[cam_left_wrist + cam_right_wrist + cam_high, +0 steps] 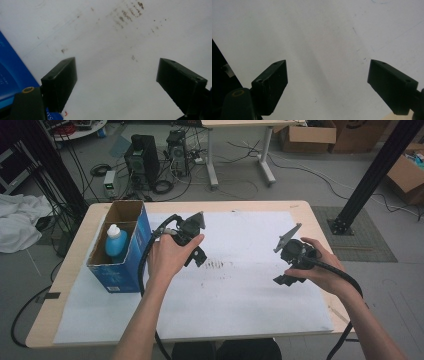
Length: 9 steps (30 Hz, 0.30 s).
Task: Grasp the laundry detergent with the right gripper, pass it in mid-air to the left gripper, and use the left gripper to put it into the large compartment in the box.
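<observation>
While both hands hover over the white sheet (240,290) that covers the desk (305,207), nothing is held yet. The left hand-held gripper (196,259) hangs just right of the blue box (131,255), its jaws spread wide with bare paper between them in the left gripper view. The right hand-held gripper (286,280) sits well apart, over the right half of the sheet, also spread wide and gripping nothing.

The nearest thing to work on is the bottle (115,241), blue with a white cap, standing upright in the near compartment of the open box at the left side of the desk. My reading is that the work is at its very start: the bottle is in the box, untouched, and either reaching in for it or handling the box itself is left to do.

Much is hard to make out. The box walls hide the bottle's lower part, so its fill and label stay unknown. The far compartment looks empty, though its floor is partly cut off by the wall. A smudge of dark marks (215,265) lies on the sheet near the left hand-held gripper; what they are I cannot tell.
</observation>
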Tool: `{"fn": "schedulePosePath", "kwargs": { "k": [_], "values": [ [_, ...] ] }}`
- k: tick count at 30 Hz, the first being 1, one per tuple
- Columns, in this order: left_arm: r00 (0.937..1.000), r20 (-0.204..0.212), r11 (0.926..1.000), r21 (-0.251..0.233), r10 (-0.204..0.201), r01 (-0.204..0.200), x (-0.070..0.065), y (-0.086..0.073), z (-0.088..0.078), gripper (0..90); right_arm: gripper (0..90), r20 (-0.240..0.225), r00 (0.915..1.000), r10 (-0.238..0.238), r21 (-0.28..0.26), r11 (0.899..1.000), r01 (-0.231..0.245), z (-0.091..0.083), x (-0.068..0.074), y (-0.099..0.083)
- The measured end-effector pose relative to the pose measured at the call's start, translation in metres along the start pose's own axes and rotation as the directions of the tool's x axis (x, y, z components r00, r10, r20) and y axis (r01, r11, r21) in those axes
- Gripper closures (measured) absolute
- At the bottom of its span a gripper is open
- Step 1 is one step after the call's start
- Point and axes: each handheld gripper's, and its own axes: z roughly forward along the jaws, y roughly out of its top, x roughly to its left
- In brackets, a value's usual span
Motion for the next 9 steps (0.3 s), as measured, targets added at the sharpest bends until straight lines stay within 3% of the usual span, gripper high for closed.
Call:
{"fn": "schedulePosePath", "kwargs": {
  "k": [9],
  "values": [
    [1.0000, 0.007, 0.9999, -0.014, 0.001, -0.001, -0.0014, 0.0000, -0.0029, 17.6, 16.4, 0.003, 1.0000, -0.001, -0.002, 1.000, 0.001, -0.0016, -0.0004, -0.0002]
  ]
}}
